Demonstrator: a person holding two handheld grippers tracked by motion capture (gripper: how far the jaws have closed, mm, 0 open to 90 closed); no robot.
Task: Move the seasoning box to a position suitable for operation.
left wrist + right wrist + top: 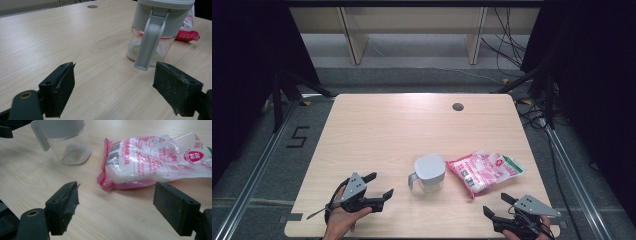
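In the high view, your left gripper [379,186] sat in the lower left of the pale wooden tabletop [402,125], held in your left hand [343,220], its jaws spread wide with nothing between them. They pointed toward the right of the frame, at the clear plastic jug with a grey lid and grey handle [429,173], which stood upright just below the middle of the frame, handle turned toward that gripper. In the left gripper view the jug [160,30] rose in the upper right, its handle hanging just above the right-hand jaw and apart from it.

Just right of the jug, close beside it, lay the pink-and-clear plastic bag of white granules [484,170], flat on the tabletop. In the lower right corner you held your right gripper [498,205], jaws likewise wide apart and empty, near the bag's lower end. The right gripper view showed the bag [152,162] lying beyond the jaws, clear of both, with the jug [67,142] in the upper left.
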